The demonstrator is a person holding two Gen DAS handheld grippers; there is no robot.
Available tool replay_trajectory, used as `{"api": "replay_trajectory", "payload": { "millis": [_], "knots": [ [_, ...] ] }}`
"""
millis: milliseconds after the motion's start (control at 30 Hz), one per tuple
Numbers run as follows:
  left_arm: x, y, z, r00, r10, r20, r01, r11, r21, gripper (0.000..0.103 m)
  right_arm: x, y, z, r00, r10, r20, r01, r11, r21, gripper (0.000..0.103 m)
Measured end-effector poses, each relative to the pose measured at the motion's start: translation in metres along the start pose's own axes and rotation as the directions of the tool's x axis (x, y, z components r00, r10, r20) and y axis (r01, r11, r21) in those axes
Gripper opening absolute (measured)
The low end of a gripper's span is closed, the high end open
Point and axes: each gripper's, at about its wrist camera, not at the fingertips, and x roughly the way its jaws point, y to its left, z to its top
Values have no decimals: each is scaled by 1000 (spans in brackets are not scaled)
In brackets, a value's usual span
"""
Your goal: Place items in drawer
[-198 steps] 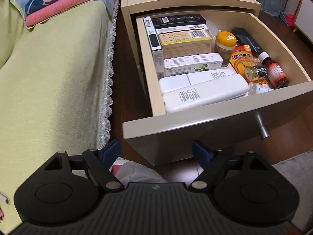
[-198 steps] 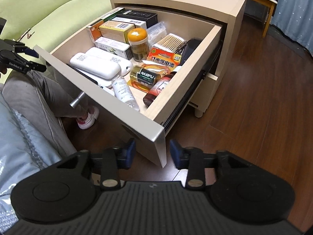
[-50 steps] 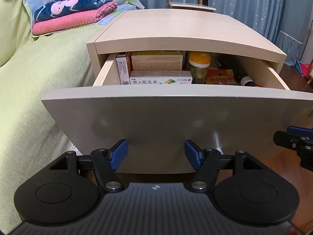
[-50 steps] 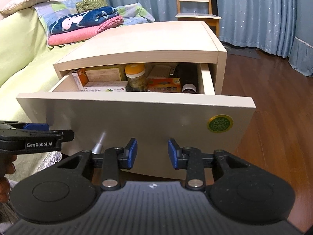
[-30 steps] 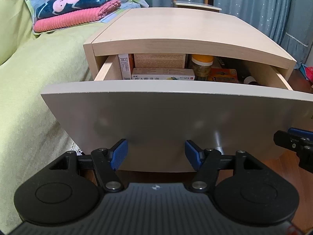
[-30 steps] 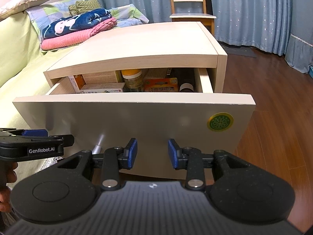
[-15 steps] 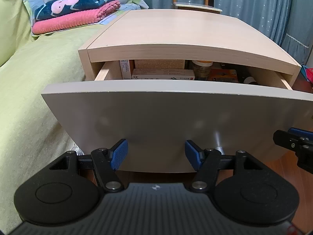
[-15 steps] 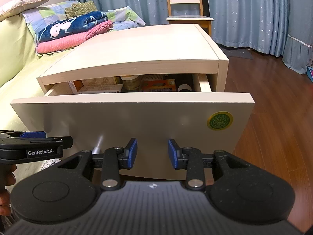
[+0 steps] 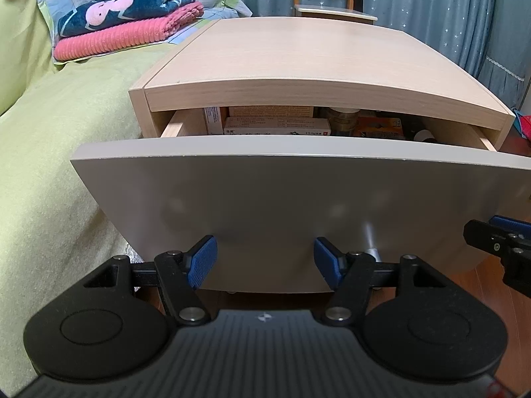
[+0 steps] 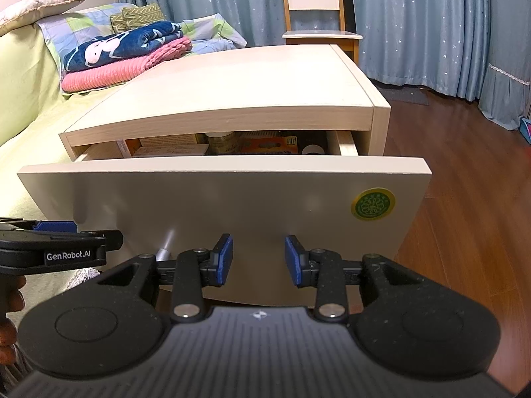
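Left wrist view: drawer [image 9: 298,205] of a pale wood nightstand [image 9: 298,56], partly pulled out, its broad curved front panel a matt grey-beige with a light wood top edge; a slim metal knob [image 9: 370,242] projects from the panel low and right of centre; through the narrow gap under the nightstand top, the drawer's contents show as a row: upright white box [image 9: 212,120] at far left, tan box [image 9: 270,111] behind a long white carton with a red end [image 9: 277,130], jar [image 9: 341,117], orange packet [image 9: 380,127], small bottle cap [image 9: 422,135] at right; left gripper [image 9: 265,260] just near of the lower panel, blue-padded fingers [image 9: 200,260] spread wide, nothing between them; whether they touch the panel cannot be told; right gripper [image 9: 497,242] enters at the right edge, beside the panel.

Right wrist view: same drawer [image 10: 215,205] from the right, with a round green-and-yellow sticker [image 10: 372,204] on the panel's upper right; knob [image 10: 166,243] low left; right gripper [image 10: 259,263] close before the lower panel, fingers [image 10: 222,262] parted with a moderate gap, holding nothing; left gripper [image 10: 56,243] at the left edge, marked "GenRobot.AI", a hand [image 10: 10,318] partly visible behind it.

Surroundings: bed [image 9: 43,152] with a yellow-green cover to the left; folded blue and pink blankets [image 9: 129,23] at its far end; wooden chair [image 10: 315,10] and blue curtains [image 10: 424,23] beyond; dark wood floor [image 10: 464,232] to the right.
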Motion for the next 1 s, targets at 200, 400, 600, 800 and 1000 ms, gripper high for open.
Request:
{"api": "replay_trajectory", "payload": {
  "millis": [200, 400, 600, 800, 1000],
  "knots": [
    [2, 0, 3, 1000, 1, 0, -1, 1000, 0, 67, 2, 0, 2, 1000, -3, 2, 3, 1000, 4, 30],
    [5, 0, 6, 1000, 1, -1, -1, 1000, -5, 67, 5, 1, 4, 1000, -8, 6, 8, 1000, 2, 30],
    [8, 0, 7, 1000, -1, -1, 1, 1000, -9, 67, 7, 2, 5, 1000, -13, 11, 13, 1000, 0, 30],
    [11, 0, 10, 1000, -1, -1, 1, 1000, -15, 67, 11, 2, 7, 1000, -16, 13, 16, 1000, 4, 30],
    [13, 1, 12, 1000, -1, -1, 1, 1000, -21, 67, 13, 2, 9, 1000, -20, 17, 20, 1000, 7, 30]
  ]
}}
